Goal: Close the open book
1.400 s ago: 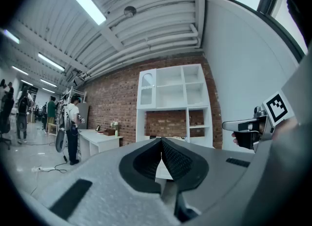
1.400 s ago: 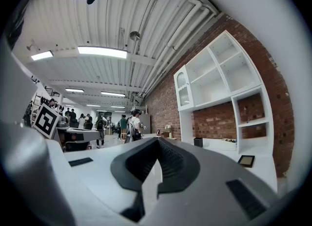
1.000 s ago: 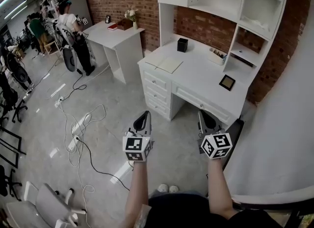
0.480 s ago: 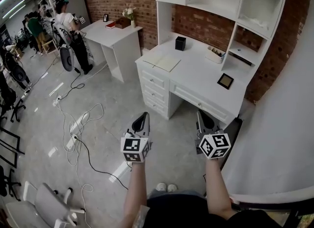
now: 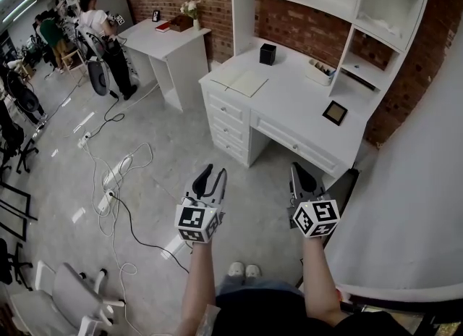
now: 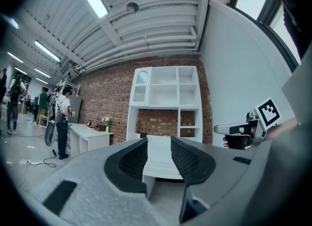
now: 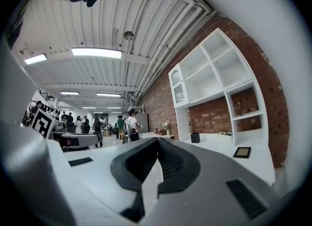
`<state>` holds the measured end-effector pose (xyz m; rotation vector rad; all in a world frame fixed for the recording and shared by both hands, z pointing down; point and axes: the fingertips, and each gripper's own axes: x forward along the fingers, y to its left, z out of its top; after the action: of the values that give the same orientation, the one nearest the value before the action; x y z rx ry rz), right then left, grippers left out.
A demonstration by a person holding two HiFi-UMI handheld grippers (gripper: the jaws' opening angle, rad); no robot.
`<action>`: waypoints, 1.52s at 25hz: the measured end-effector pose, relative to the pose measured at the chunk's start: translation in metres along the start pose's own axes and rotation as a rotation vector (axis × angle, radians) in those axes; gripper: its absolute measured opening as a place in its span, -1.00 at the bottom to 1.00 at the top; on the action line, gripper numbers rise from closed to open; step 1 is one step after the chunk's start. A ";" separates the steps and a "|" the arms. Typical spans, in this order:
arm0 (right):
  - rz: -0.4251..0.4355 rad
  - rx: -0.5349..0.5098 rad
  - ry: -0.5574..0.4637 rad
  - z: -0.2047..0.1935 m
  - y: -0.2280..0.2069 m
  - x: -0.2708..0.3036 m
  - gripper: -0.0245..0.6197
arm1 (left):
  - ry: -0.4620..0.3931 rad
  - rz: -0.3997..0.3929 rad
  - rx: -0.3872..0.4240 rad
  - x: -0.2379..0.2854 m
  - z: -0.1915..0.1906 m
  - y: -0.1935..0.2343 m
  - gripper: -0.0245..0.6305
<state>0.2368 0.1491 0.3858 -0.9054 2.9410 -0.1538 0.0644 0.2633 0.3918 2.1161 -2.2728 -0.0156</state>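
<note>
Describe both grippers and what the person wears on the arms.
The left gripper and right gripper are alike: grey shells, tapering black ribbed jaws, each with a white cube carrying black square markers. No cables show. Bare forearms; dark top.

Bright strip lights [image 7: 96, 52] overhead; fisheye-warped, dark-vignetted edges

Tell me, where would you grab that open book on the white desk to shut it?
Probably the outer edge of one half of the open book, approached from the left end of the desk, where it lies. It rests flat, so only a thin free edge offers purchase; lift it and fold it over the spine.
</note>
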 end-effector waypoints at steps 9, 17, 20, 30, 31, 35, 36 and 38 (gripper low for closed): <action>-0.001 0.042 -0.003 -0.003 -0.016 0.000 -0.93 | -0.018 0.008 0.004 0.001 -0.001 -0.008 -0.20; 0.027 0.064 -0.007 -0.004 -0.028 0.007 -0.93 | -0.016 0.039 0.010 0.008 -0.004 -0.012 -0.19; 0.031 0.071 -0.018 -0.002 -0.034 0.009 -0.93 | -0.023 0.051 0.005 0.011 -0.005 -0.012 -0.19; 0.061 0.057 -0.049 0.007 -0.041 0.048 -0.93 | -0.081 0.082 0.012 0.035 0.011 0.019 -0.19; 0.061 0.054 -0.049 0.008 -0.043 0.053 -0.93 | -0.087 0.084 0.013 0.039 0.013 0.024 -0.19; 0.059 0.043 -0.059 0.012 -0.051 0.074 -0.93 | -0.114 0.092 0.022 0.056 0.021 0.041 -0.19; 0.060 0.037 -0.063 0.013 -0.052 0.080 -0.93 | -0.121 0.093 0.024 0.062 0.023 0.046 -0.19; 0.057 0.030 -0.069 0.015 -0.056 0.093 -0.93 | -0.128 0.088 0.027 0.074 0.026 0.055 -0.19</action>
<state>0.1925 0.0497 0.3747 -0.8047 2.8896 -0.1601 0.0036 0.1933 0.3694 2.0832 -2.4481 -0.1224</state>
